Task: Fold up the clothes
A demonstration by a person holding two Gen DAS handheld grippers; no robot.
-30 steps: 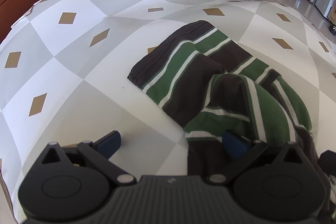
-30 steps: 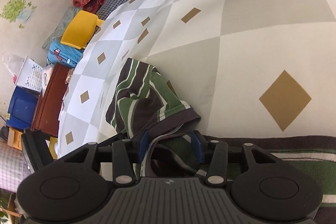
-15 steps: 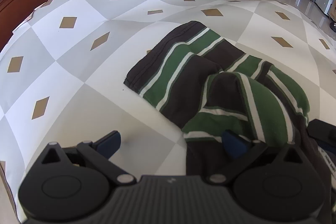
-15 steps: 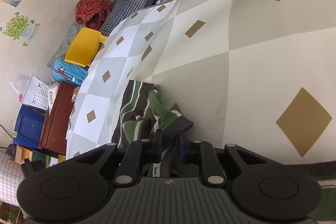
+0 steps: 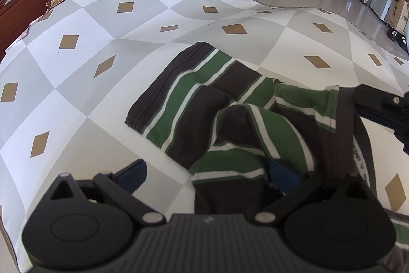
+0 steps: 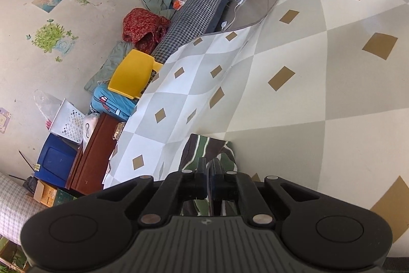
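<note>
Left wrist view: checked cloth (image 5: 107, 104) over bench; striped shirt (image 5: 204, 104) bunched on it, near edge. My left gripper (image 5: 207, 173) spread wide, one finger under shirt. My right gripper (image 6: 211, 181), just closed, pinches shirt edge.

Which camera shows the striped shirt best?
The left wrist view: the green-and-brown striped shirt spreads across the checked cloth. The right wrist view shows only a bunched piece behind its closed fingers.
</note>
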